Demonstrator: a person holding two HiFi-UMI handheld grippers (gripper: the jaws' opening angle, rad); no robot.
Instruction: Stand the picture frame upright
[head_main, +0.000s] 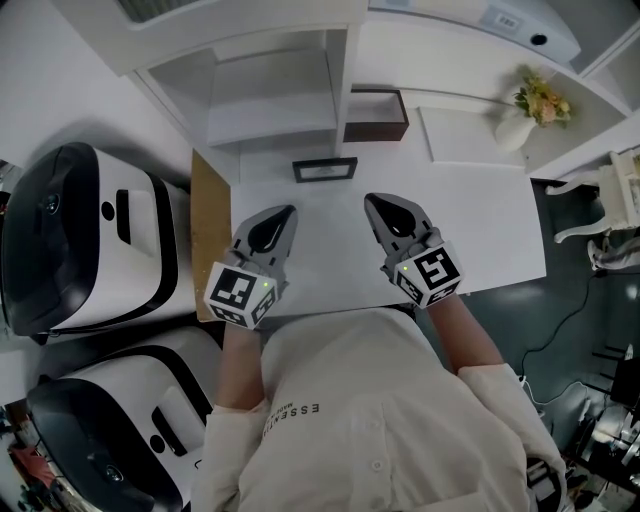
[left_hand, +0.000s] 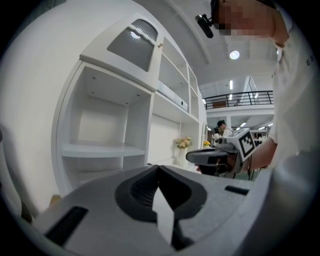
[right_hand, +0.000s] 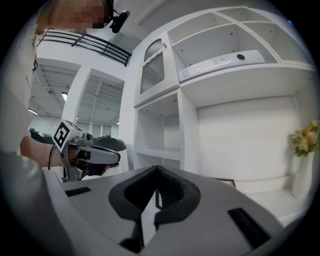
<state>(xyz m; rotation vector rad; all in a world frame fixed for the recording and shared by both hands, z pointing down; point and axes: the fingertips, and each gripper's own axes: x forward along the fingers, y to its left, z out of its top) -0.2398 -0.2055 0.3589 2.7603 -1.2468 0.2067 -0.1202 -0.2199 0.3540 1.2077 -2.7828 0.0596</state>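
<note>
A small dark picture frame (head_main: 325, 170) with a pale picture sits at the back of the white table (head_main: 500, 230), its face towards me; whether it stands or leans I cannot tell. Both grippers hover over the near part of the table, short of the frame and apart from it. My left gripper (head_main: 289, 211) is shut and holds nothing; its closed jaw tips (left_hand: 159, 168) point at the white shelves. My right gripper (head_main: 370, 199) is shut and empty too, with a thin dark frame edge (right_hand: 156, 198) showing through the notch of its jaws.
A white shelf unit (head_main: 270, 100) rises behind the table. A brown frame (head_main: 376, 117) and a white vase of flowers (head_main: 528, 112) stand on the ledge at the back right. Two white-and-black machines (head_main: 90, 240) stand to the left, past a wooden board (head_main: 210, 225).
</note>
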